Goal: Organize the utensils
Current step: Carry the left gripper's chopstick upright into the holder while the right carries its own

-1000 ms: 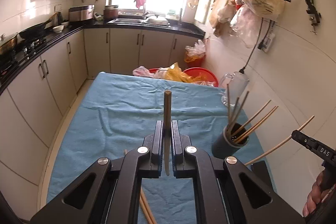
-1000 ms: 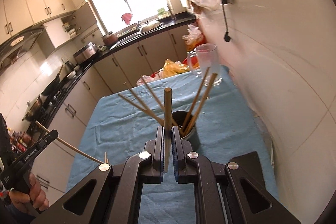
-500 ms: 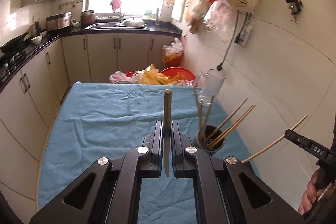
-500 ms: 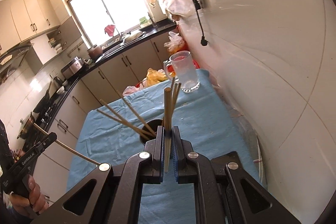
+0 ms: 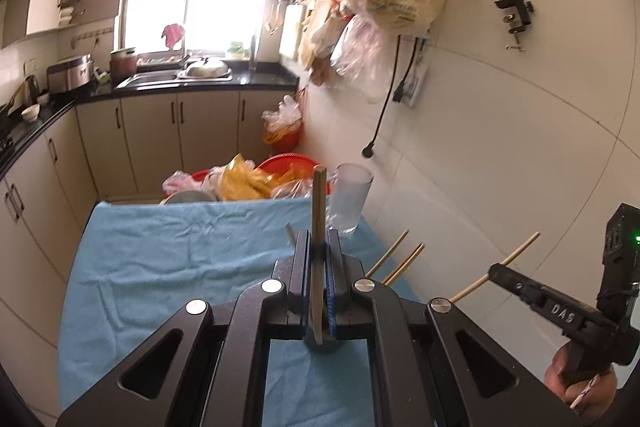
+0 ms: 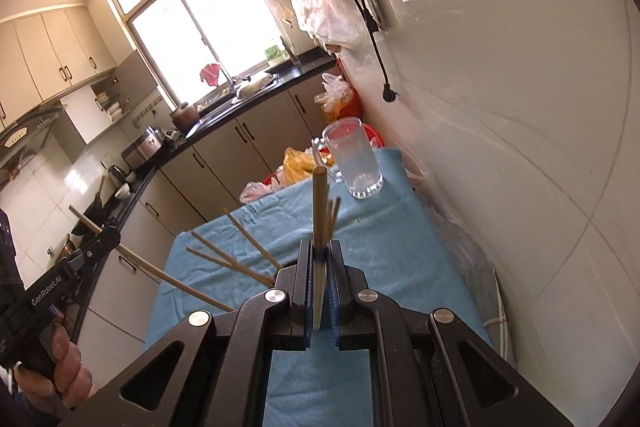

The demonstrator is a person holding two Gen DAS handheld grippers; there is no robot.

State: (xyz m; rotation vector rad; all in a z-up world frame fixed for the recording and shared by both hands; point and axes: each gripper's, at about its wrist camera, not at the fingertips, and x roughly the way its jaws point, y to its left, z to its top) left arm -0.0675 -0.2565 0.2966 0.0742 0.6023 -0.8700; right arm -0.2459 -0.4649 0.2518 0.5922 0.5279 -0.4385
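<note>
My left gripper [image 5: 319, 241] is shut on a wooden chopstick [image 5: 319, 211] that points forward, over the dark utensil holder [image 5: 322, 343], which is mostly hidden under the jaws. Chopsticks [image 5: 402, 261] in the holder fan out to the right. My right gripper [image 6: 319, 251] is shut on another chopstick [image 6: 319, 211], also above the holder, whose chopsticks [image 6: 236, 261] fan left. The right gripper shows in the left wrist view [image 5: 496, 273] with its chopstick [image 5: 508, 261]. The left gripper shows in the right wrist view [image 6: 110, 237] with its chopstick [image 6: 176, 281].
A blue cloth [image 5: 160, 267] covers the table. A glass mug [image 6: 354, 163] stands at its far right corner, also in the left wrist view [image 5: 352, 197]. Red basins with plastic bags [image 5: 256, 181] sit beyond the table. The tiled wall [image 5: 500, 147] is close on the right.
Both grippers have moved in over the utensil holder, which has slid under the jaws in both views. Each still holds its chopstick.
</note>
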